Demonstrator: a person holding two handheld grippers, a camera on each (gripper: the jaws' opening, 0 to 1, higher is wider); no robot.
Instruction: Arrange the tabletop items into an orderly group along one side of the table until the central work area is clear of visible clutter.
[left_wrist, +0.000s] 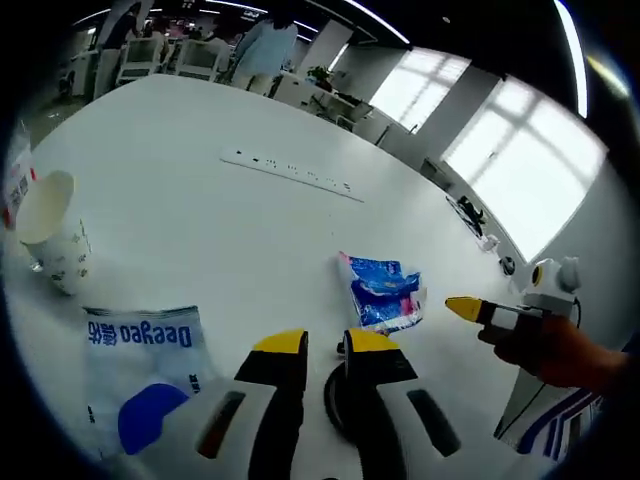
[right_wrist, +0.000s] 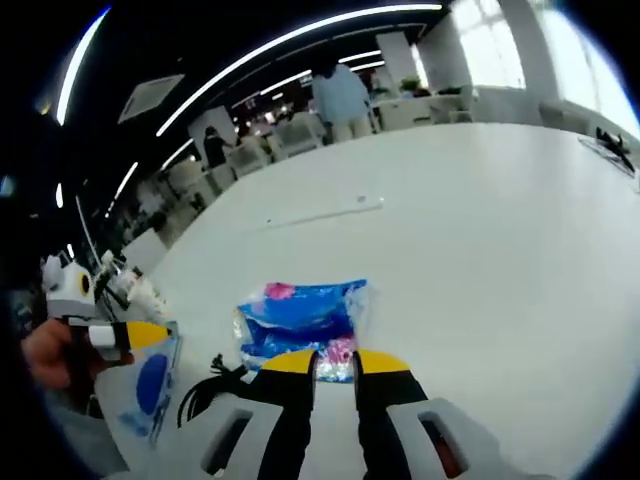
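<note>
A blue snack packet (left_wrist: 385, 290) lies on the white table (left_wrist: 200, 220). In the right gripper view the blue snack packet (right_wrist: 300, 315) sits just ahead of my right gripper (right_wrist: 335, 362), whose jaws stand almost together with a thin slit. In the left gripper view my right gripper (left_wrist: 462, 308) points at the packet's edge from the right, a little apart from it. My left gripper (left_wrist: 326, 343) hovers with its jaws nearly together over a coiled black cable (left_wrist: 335, 400). A white and blue tissue pack (left_wrist: 140, 360) lies left of it, and a paper cup (left_wrist: 50, 232) stands farther left.
A long white power strip (left_wrist: 290, 172) lies across the far middle of the table. In the right gripper view my left gripper (right_wrist: 135, 335) hangs over the tissue pack (right_wrist: 150, 385), with the black cable (right_wrist: 205, 390) beside it. Chairs, desks and people stand beyond the table.
</note>
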